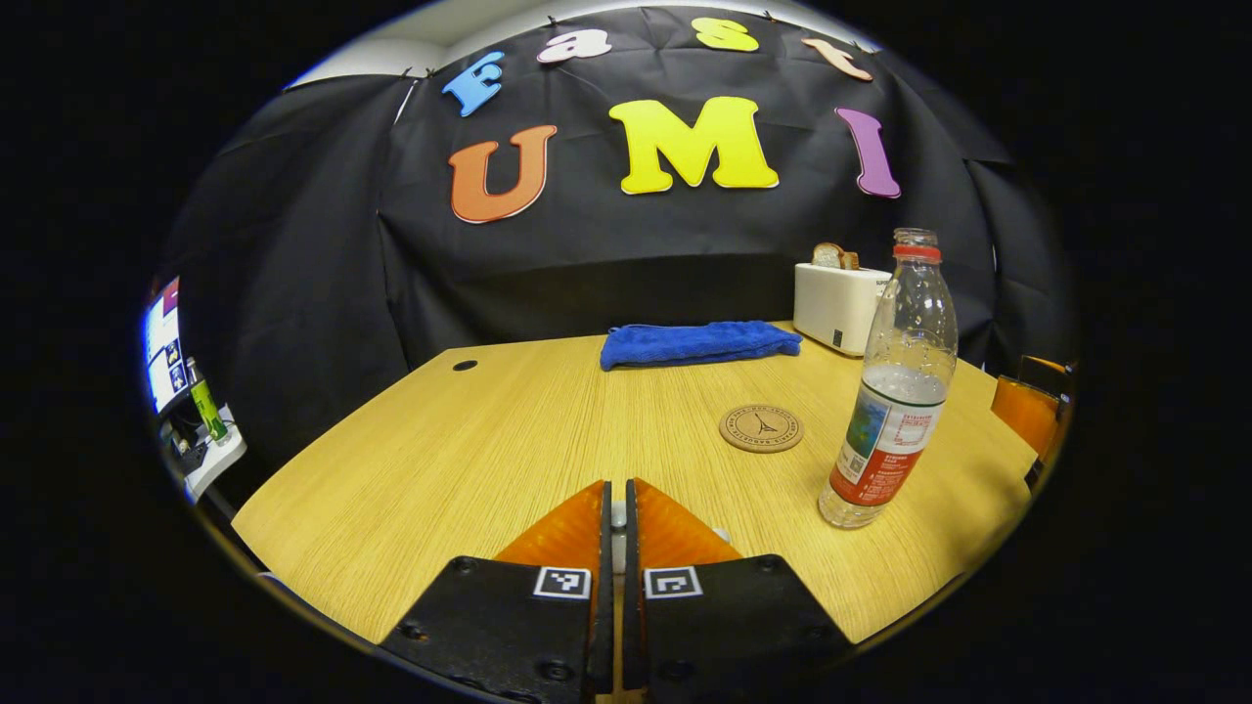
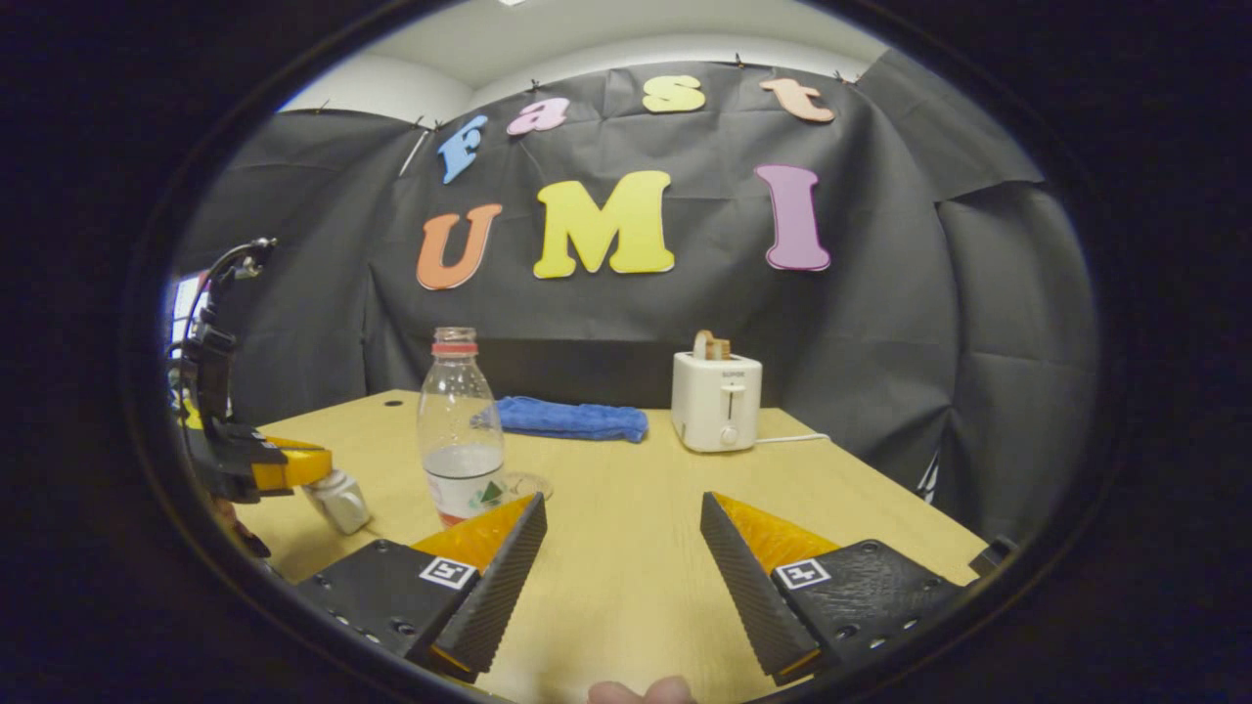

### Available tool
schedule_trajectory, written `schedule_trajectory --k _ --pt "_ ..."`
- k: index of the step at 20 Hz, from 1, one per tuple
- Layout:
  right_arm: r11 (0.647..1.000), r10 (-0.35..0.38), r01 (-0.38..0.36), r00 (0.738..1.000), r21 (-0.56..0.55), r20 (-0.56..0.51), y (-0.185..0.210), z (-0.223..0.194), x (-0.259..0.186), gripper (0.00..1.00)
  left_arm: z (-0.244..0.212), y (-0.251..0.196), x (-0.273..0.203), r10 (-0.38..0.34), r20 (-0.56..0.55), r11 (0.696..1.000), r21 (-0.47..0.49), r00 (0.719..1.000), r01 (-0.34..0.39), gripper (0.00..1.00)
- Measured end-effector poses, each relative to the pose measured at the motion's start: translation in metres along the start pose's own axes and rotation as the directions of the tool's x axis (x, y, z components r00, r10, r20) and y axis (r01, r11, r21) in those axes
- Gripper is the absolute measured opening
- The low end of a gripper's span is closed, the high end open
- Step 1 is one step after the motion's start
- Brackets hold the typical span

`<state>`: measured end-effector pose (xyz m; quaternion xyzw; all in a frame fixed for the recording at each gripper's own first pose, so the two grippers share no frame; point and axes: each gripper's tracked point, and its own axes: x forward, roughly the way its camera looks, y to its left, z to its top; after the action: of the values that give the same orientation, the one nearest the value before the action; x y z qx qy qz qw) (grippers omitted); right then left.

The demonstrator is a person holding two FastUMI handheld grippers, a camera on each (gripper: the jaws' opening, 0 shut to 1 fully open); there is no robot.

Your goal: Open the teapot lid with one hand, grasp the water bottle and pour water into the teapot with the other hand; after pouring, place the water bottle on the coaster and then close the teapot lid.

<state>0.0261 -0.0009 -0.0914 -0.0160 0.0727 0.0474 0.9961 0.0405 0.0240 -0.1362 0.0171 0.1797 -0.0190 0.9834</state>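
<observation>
Between your right gripper (image 2: 622, 548) fingers, spread wide, bare table (image 2: 626, 508) runs to the toaster (image 2: 717, 401) and blue cloth (image 2: 572, 418) at the far edge. The water bottle (image 2: 460, 430) stands upright just left of that lane, the coaster (image 1: 761, 428) beside it.

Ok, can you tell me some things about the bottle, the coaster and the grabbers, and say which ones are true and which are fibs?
1. The water bottle has no cap on. True.
2. The bottle stands on the coaster. False: it stands on the bare table, beside the coaster.
3. The right gripper is open. True: its fingers stand wide apart over the table.
4. The bottle is full to the top. False: the water reaches only partway up.
5. A blue cloth lies at the far side of the table. True.
6. The toaster is empty. False: bread sticks out of its top.
</observation>
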Motion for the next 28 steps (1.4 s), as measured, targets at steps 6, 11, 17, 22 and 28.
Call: schedule_trajectory --k 6,11,17,22,28 --pt "0.992 0.125 -0.125 0.992 -0.008 0.019 0.036 0.008 -0.005 0.96 0.017 0.006 -0.010 -0.012 0.044 0.999 -0.035 0.999 0.014 0.04" --pt "0.984 0.176 -0.176 0.984 -0.038 -0.008 0.061 0.001 0.001 0.95 0.037 0.008 -0.033 -0.031 0.118 0.998 -0.056 0.993 0.038 0.04" --pt "0.977 0.210 -0.212 0.976 -0.026 -0.064 0.088 -0.016 0.030 0.95 0.040 0.012 -0.058 -0.033 0.143 0.998 -0.052 0.989 0.041 0.04" --pt "0.976 0.215 -0.219 0.970 -0.019 -0.114 0.102 -0.025 0.054 0.95 0.039 0.027 -0.067 0.001 0.160 0.997 -0.082 0.987 0.013 0.04" --pt "0.978 0.206 -0.208 0.967 0.003 -0.152 0.111 -0.035 0.069 0.95 0.040 0.042 -0.068 0.028 0.176 0.994 -0.104 0.984 -0.010 0.04"
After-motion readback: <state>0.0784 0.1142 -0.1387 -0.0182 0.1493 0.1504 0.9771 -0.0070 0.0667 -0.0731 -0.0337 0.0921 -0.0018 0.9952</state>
